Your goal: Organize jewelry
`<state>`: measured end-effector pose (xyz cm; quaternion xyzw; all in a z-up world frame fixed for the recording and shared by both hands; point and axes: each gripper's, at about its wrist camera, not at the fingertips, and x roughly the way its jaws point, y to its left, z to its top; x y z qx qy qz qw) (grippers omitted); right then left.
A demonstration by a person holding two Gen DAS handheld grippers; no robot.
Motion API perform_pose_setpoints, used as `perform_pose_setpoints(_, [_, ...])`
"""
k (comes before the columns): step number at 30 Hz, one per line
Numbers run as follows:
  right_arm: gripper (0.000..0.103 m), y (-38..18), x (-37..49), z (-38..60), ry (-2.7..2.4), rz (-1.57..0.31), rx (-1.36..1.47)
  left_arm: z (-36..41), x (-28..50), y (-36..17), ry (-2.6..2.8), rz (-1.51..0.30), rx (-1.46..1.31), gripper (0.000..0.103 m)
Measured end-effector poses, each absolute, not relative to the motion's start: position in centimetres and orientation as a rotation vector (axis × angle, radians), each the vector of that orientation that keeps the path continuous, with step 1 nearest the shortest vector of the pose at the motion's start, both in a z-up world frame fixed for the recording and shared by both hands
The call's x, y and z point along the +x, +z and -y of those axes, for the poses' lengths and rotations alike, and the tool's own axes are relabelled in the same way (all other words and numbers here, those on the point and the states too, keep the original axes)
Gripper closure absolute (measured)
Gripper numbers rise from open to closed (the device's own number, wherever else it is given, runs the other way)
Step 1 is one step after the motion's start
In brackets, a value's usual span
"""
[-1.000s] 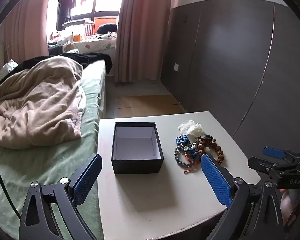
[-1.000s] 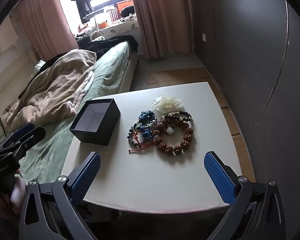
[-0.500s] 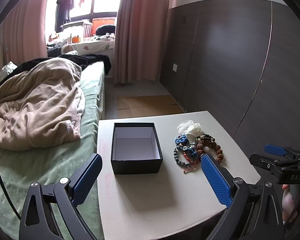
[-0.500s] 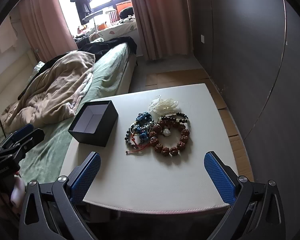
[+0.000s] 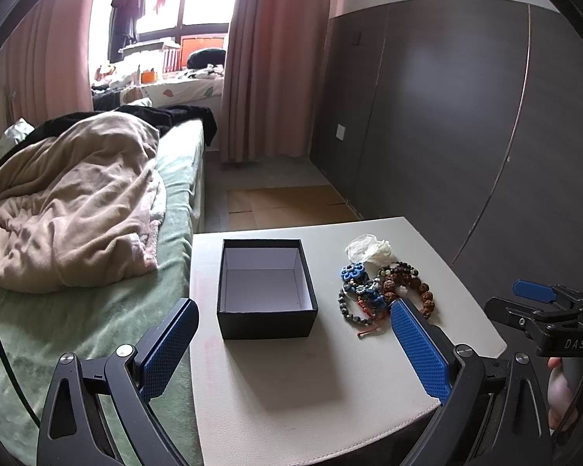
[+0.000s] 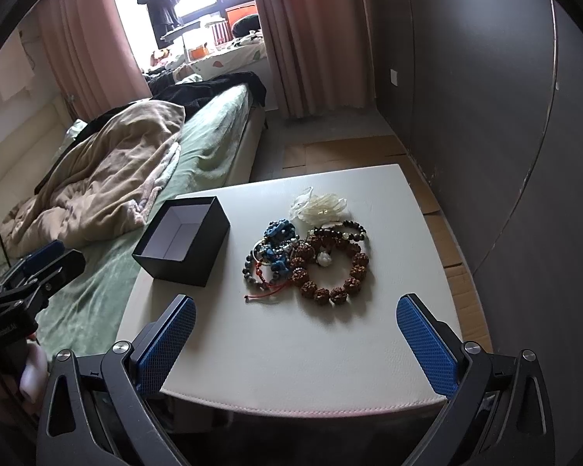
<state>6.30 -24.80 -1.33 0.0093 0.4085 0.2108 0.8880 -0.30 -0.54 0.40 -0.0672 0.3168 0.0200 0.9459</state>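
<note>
An open black box point(image 5: 266, 293) with a white inside stands empty on the white table point(image 5: 311, 380); it also shows in the right wrist view point(image 6: 182, 240). To its right lies a pile of bead bracelets point(image 5: 381, 291), also seen from the right wrist point(image 6: 307, 260): a brown bead bracelet point(image 6: 332, 272), a dark bead bracelet point(image 6: 342, 229), blue knotted pieces point(image 6: 278, 231), a red cord point(image 6: 268, 291) and a white pouch point(image 6: 318, 206). My left gripper point(image 5: 291, 349) is open and empty, above the table's near edge. My right gripper point(image 6: 295, 343) is open and empty, short of the pile.
A bed point(image 5: 109, 310) with a green sheet and a beige blanket point(image 5: 70, 202) adjoins the table's left side. A dark panelled wall point(image 5: 447, 116) runs on the right. Cardboard sheets point(image 5: 287, 206) lie on the floor beyond the table.
Both grippers have drifted slightly; the box and bracelets sit a little nearer in the right wrist view. Nothing on the table has moved and both grippers stay open.
</note>
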Motion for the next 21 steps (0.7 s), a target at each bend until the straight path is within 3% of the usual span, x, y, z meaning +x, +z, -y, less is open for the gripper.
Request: perform_pose_setpoints(21, [0.000,-1.20,6.41,24.88,0.432,-0.842,0.020,0.46,-0.19,0.37,0.037,-0.647,-0.133,0.004])
